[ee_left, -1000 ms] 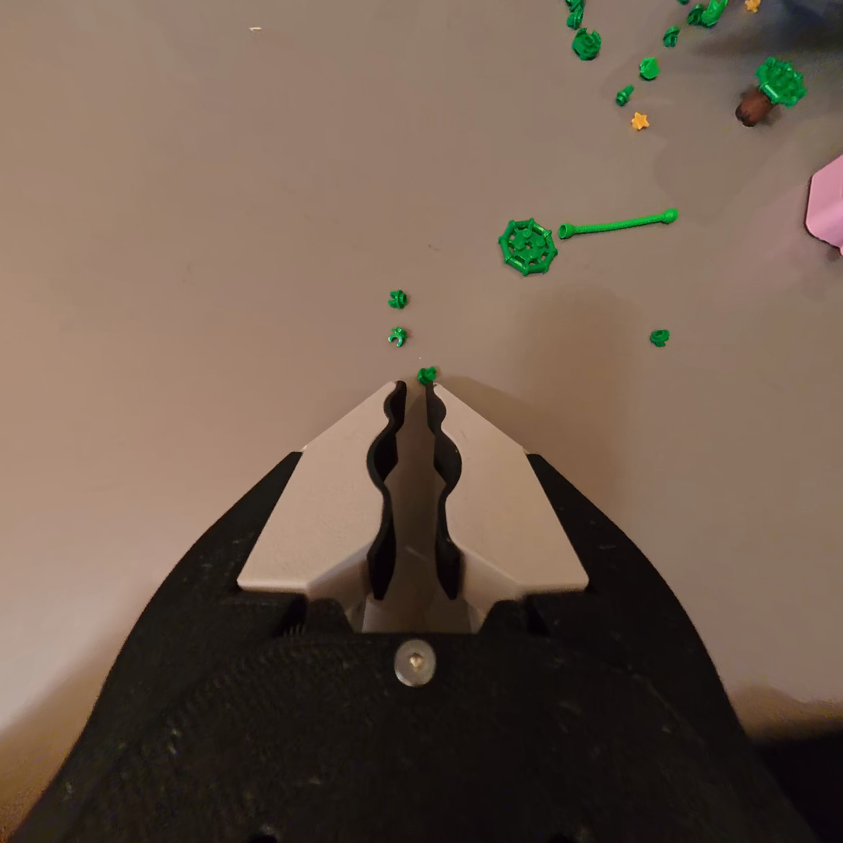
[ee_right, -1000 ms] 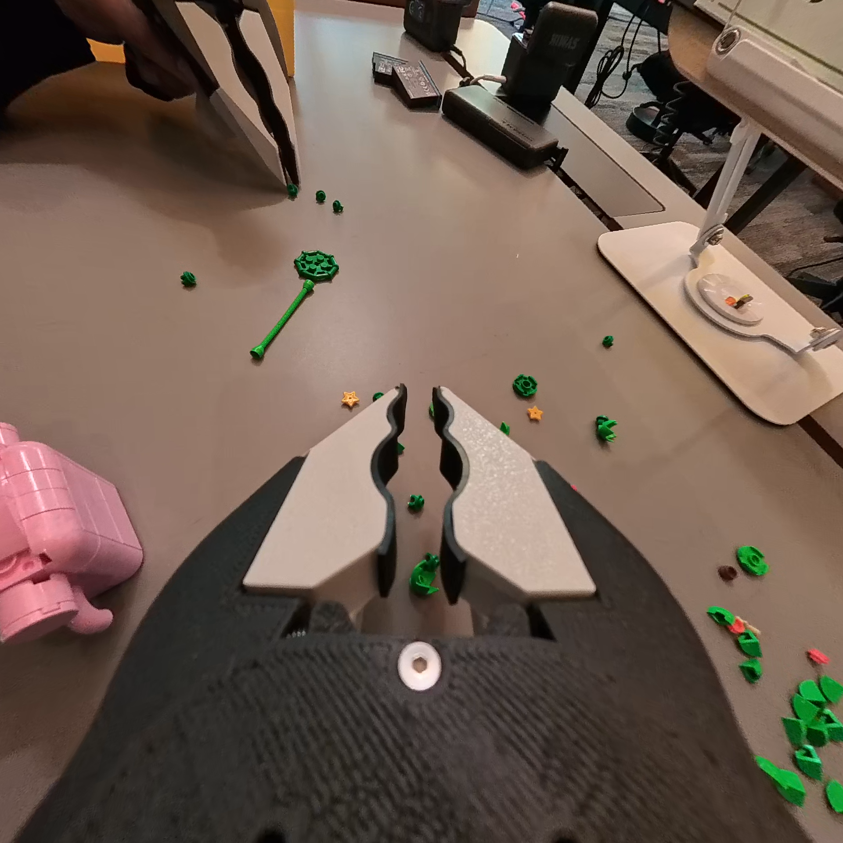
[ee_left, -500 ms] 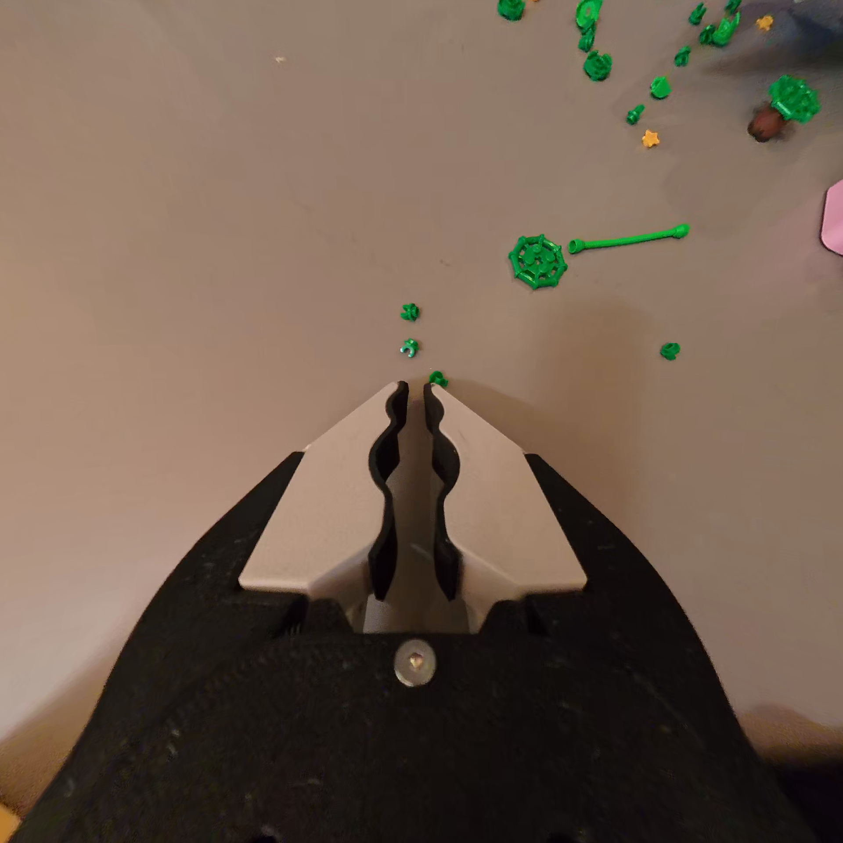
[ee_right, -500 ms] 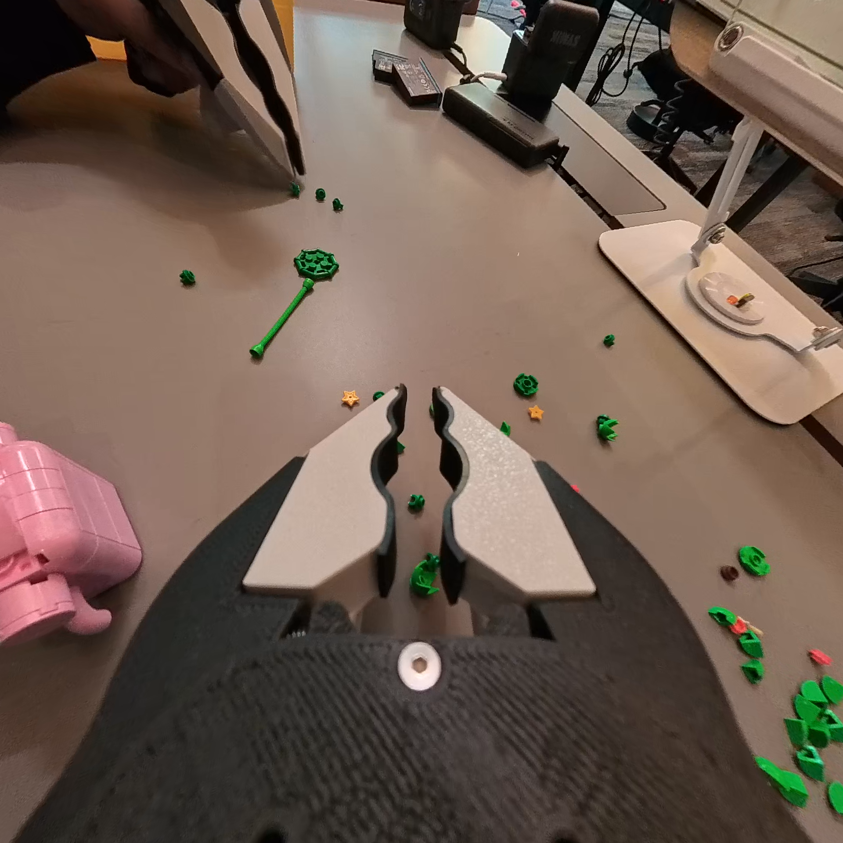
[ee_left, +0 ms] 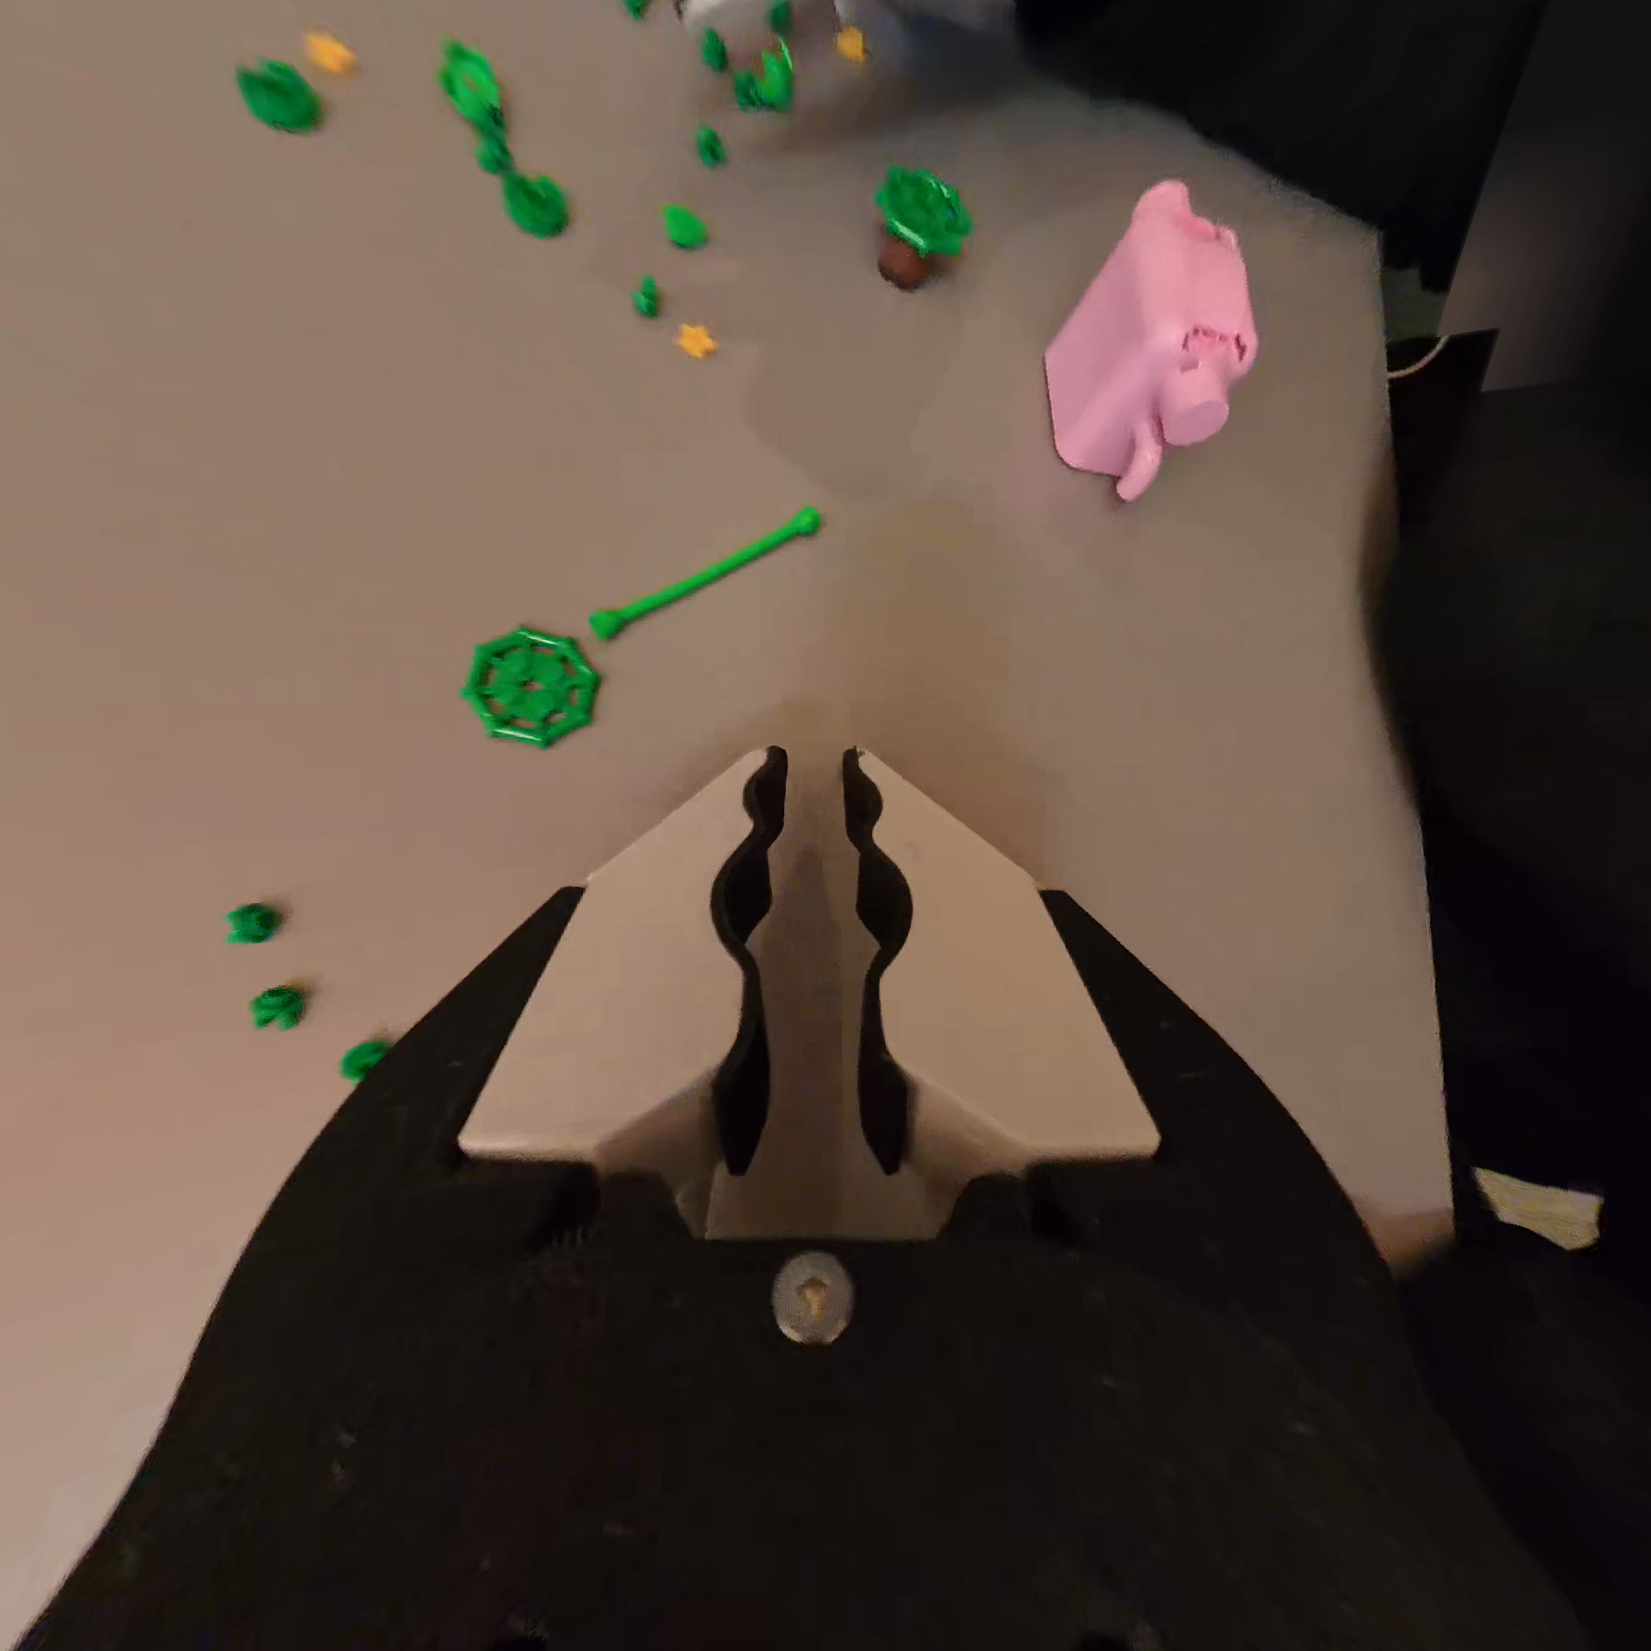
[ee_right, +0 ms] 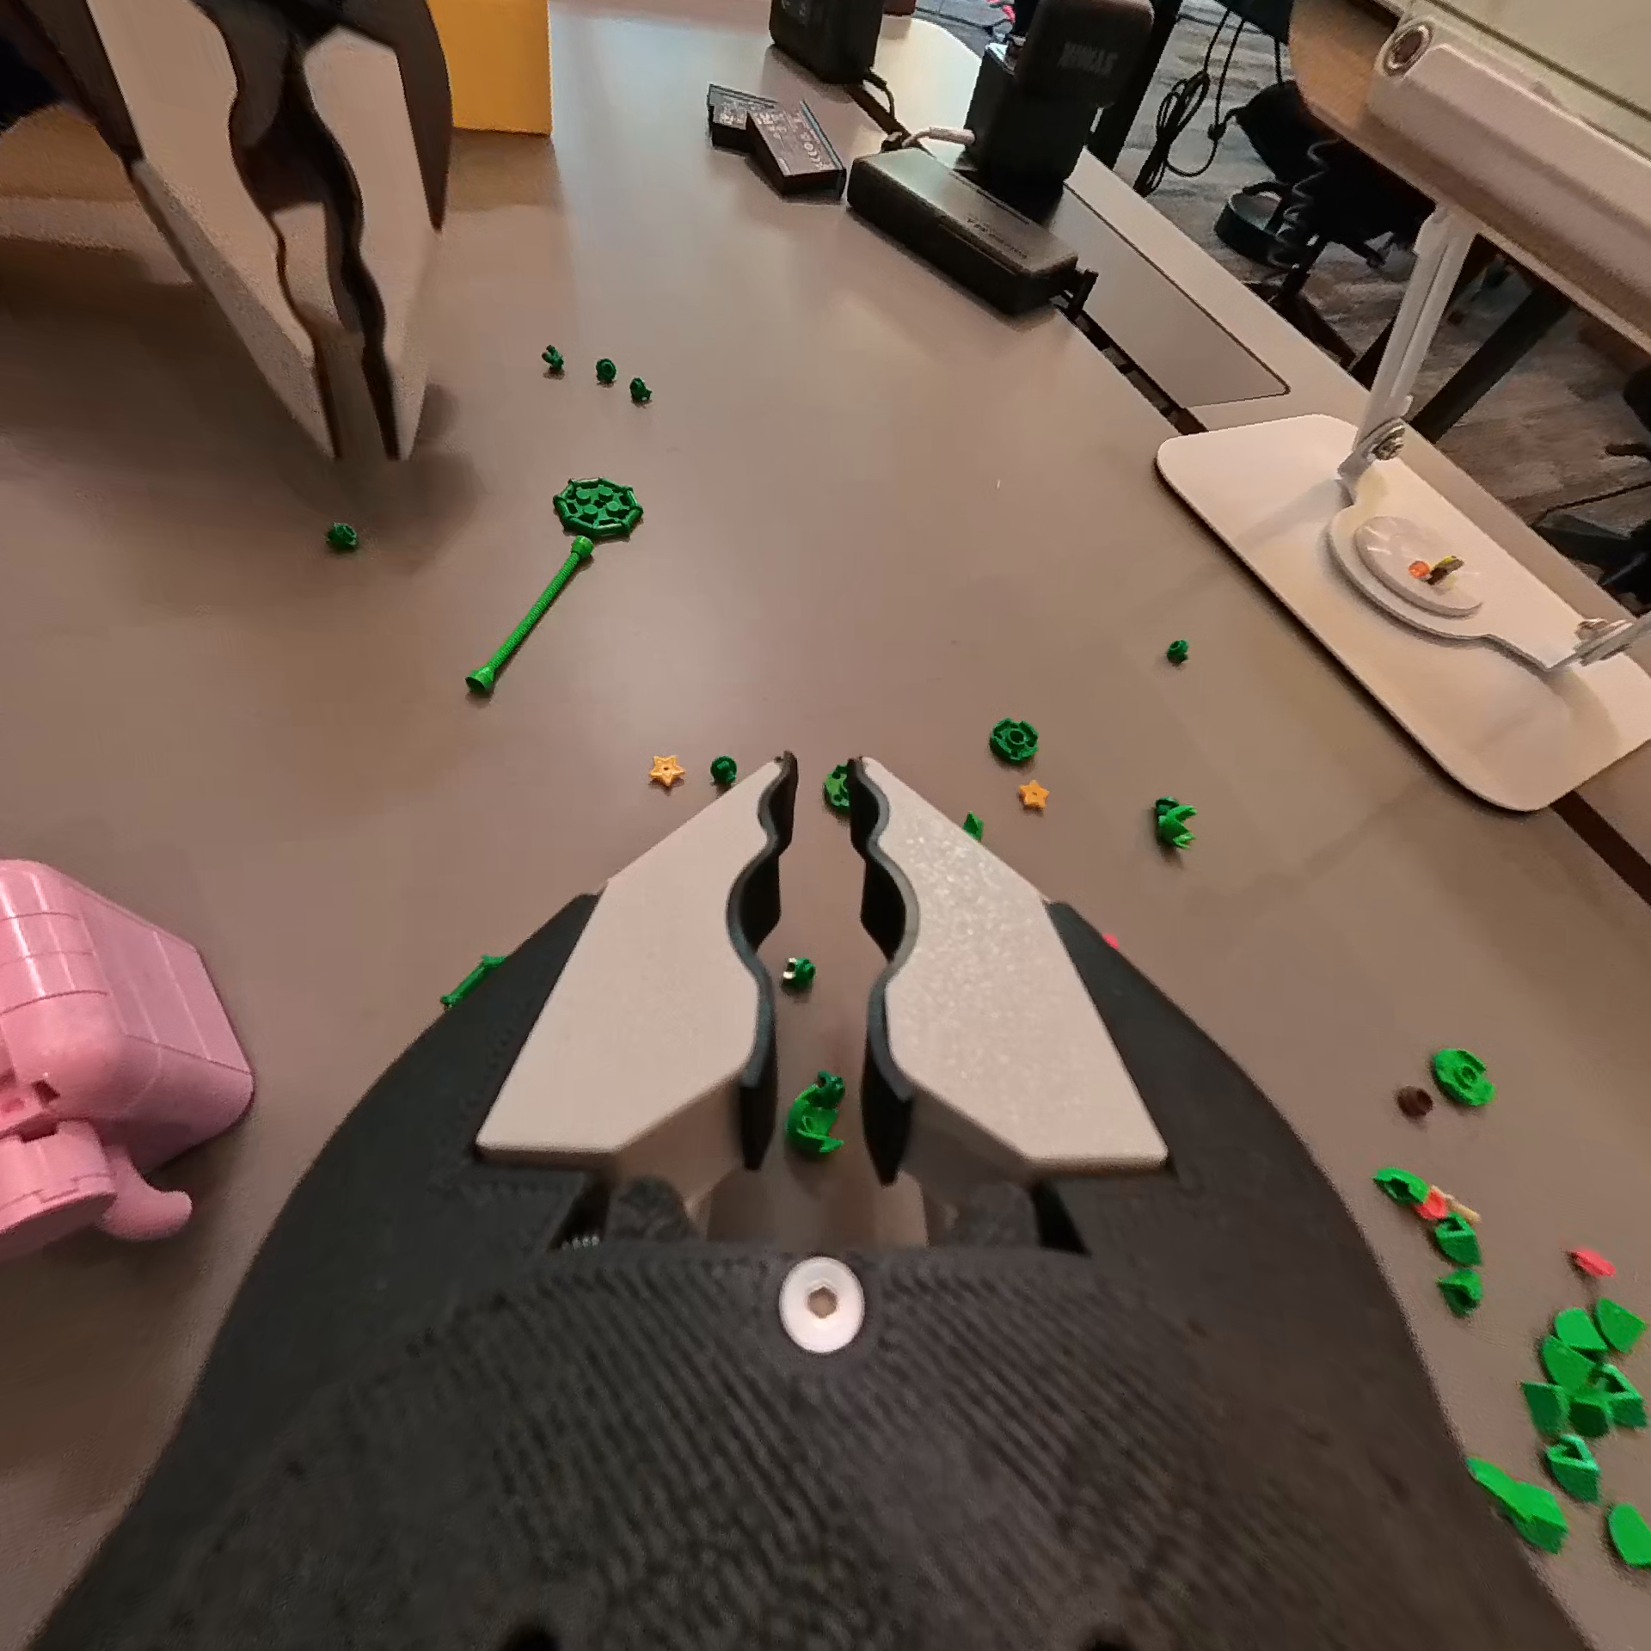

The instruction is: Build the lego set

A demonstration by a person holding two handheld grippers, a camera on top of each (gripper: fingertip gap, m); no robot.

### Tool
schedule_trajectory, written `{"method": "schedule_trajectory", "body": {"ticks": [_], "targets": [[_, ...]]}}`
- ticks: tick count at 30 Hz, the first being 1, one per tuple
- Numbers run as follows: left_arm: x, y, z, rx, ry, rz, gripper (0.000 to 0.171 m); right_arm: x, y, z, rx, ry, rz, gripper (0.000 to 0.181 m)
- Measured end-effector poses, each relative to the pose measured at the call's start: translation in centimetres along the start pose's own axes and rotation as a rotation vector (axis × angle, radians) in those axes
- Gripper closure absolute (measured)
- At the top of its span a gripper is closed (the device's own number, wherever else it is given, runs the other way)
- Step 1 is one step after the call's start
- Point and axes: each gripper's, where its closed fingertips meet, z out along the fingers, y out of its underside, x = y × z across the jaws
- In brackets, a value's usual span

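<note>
My left gripper (ee_left: 815, 759) is narrowly open and empty over bare table; the right wrist view shows it at far left (ee_right: 362, 451), just behind a small green piece (ee_right: 341, 536). A green web wheel (ee_left: 532, 686) and green rod (ee_left: 706, 574) lie ahead to its left. Three small green pieces (ee_left: 279, 1007) lie at its left side. My right gripper (ee_right: 822, 764) is narrowly open and empty, low over loose green pieces (ee_right: 815, 1112). The pink build (ee_left: 1152, 348) lies on its side, left of my right gripper (ee_right: 89, 1027).
A small green tree on a brown base (ee_left: 920, 223) and yellow stars (ee_right: 666, 768) lie among scattered green bits. A pile of green pieces (ee_right: 1581, 1394) sits at right. A white lamp base (ee_right: 1429, 643) and black devices (ee_right: 956, 223) stand behind. The table edge (ee_left: 1394, 625) is right of my left gripper. About 20 cm separates my left fingertips from my right. The green web wheel (ee_left: 532, 686) is about 6 cm from my left fingertips and 15 cm from my right. It turns up in the right wrist view (ee_right: 592, 497) as well.
My left gripper has swung right, away from the three small green pieces, which now lie at its left; the pink build has come into its view. The right gripper has barely moved.
</note>
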Motion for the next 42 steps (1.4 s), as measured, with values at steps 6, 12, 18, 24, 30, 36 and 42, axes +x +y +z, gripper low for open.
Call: {"method": "schedule_trajectory", "body": {"ticks": [6,12,18,24,30,36,42], "targets": [[0.1,1.1,1.5,-0.083,0.022,-0.041,0.149,-0.4,0.0,0.2,0.003,-0.018,0.003,0.172],[0.1,1.1,1.9,-0.102,-0.007,0.003,0.155,-0.3,-0.1,0.1,0.020,-0.030,0.039,0.172],[-0.5,1.0,2.0,-0.150,-0.092,0.036,0.158,-0.4,-0.1,0.2,0.018,-0.034,0.037,0.171],[-1.9,1.2,1.2,-0.137,-0.161,0.038,0.169,-0.4,-0.2,0.1,0.019,-0.030,0.034,0.172],[-4.8,2.2,-2.6,-0.080,-0.295,-0.013,0.170,-0.4,-0.2,0.1,0.014,-0.025,0.021,0.172],[-7.2,4.4,-6.7,-0.001,-0.406,-0.098,0.171,-0.6,0.0,0.3,0.010,-0.033,0.026,0.171],[-7.8,5.0,-5.5,-0.040,-0.413,-0.097,0.171,-0.5,0.1,0.3,0.006,-0.035,0.029,0.172]]}}
